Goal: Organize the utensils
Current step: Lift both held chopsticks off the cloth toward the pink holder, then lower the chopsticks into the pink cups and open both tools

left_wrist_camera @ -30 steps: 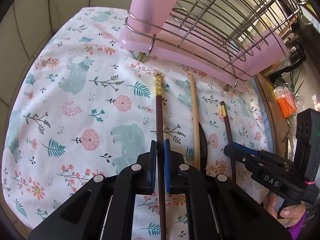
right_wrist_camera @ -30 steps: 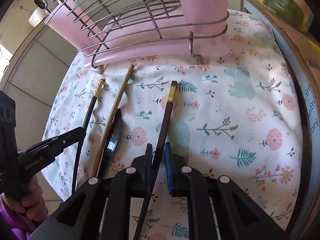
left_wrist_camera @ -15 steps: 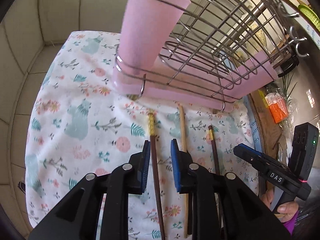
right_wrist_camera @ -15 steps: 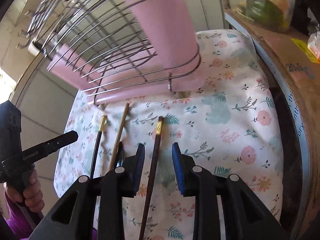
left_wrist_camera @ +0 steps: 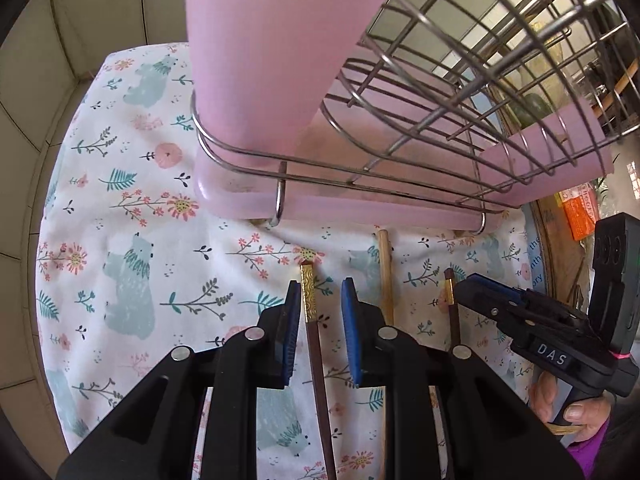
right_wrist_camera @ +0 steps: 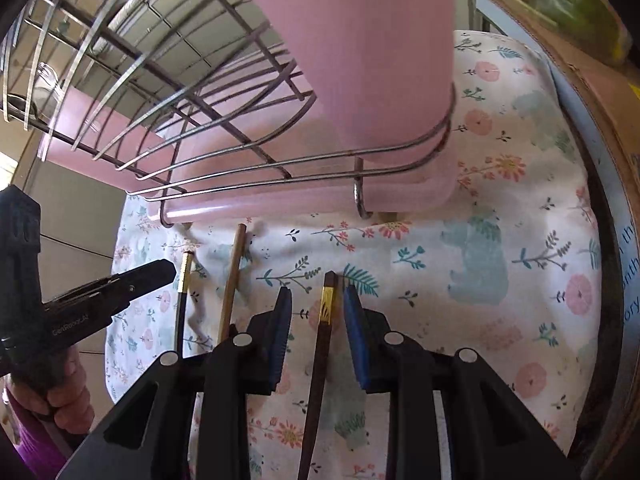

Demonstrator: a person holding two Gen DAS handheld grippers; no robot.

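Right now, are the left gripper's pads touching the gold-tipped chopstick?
Apart. The left wrist view shows cloth on both sides of the chopstick between the left gripper's open pads.

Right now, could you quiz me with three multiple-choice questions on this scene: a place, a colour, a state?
1. The light stick lies: A between two dark sticks; B inside a drawer; C on a plate.
2. The cup is: A green; B pink; C white.
3. The left gripper is: A shut on the light stick; B shut, empty; C open around a dark stick.
Answers: A, a dark stick lies on each side; B, plain pink; C, its pads stand clear of the stick.
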